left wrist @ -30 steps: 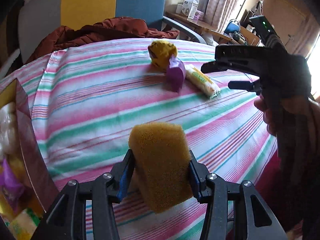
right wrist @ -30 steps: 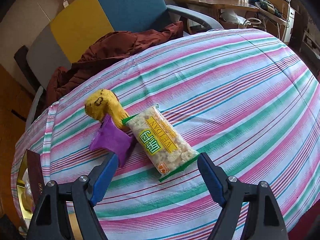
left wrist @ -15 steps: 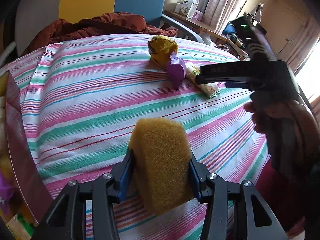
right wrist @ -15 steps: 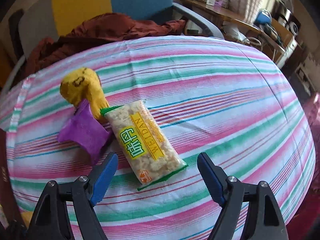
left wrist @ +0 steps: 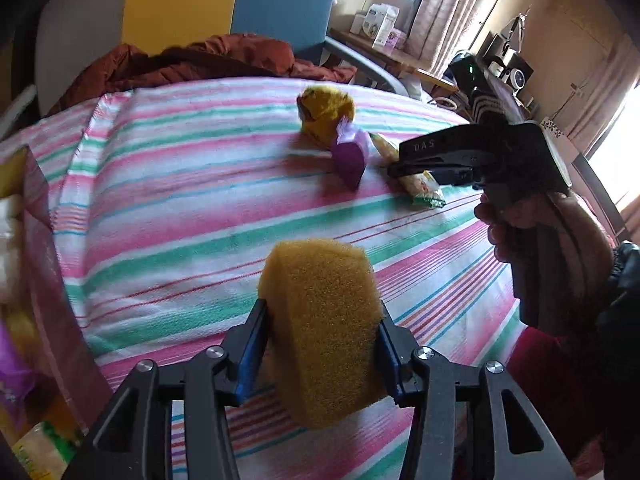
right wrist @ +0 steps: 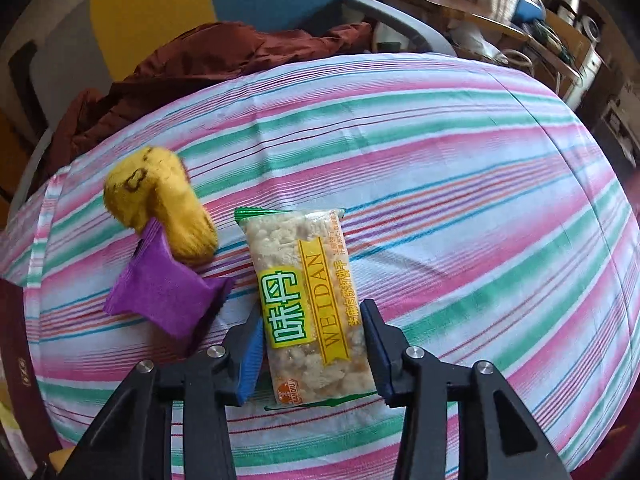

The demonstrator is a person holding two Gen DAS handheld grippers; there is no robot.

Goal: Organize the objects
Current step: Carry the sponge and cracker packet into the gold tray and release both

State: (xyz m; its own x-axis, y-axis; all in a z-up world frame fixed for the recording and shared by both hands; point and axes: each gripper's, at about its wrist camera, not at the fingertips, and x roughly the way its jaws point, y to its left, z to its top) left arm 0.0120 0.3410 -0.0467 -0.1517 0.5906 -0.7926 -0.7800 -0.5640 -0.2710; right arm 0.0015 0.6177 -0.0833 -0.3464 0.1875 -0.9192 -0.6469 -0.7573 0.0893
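Observation:
My left gripper (left wrist: 320,344) is shut on a yellow-brown sponge (left wrist: 322,316) and holds it above the striped tablecloth (left wrist: 180,208). My right gripper (right wrist: 312,350) has closed around a clear snack bar packet with a yellow-green label (right wrist: 310,300); both pads sit at its sides. A yellow plush toy (right wrist: 160,204) and a purple packet (right wrist: 164,292) lie just left of the snack bar. The left wrist view shows the right gripper (left wrist: 404,160) over the snack bar (left wrist: 424,190), beside the plush toy (left wrist: 324,112) and purple packet (left wrist: 350,156).
A dark red box (left wrist: 44,280) with several items inside stands at the table's left edge; it also shows in the right wrist view (right wrist: 16,360). A brown jacket (right wrist: 200,64) lies on a chair (left wrist: 180,4) behind the table. A cluttered side shelf (right wrist: 480,12) stands at the far right.
My right gripper has moved forward and down over the snack bar and its jaws have narrowed onto it. My left gripper still holds the sponge, little moved.

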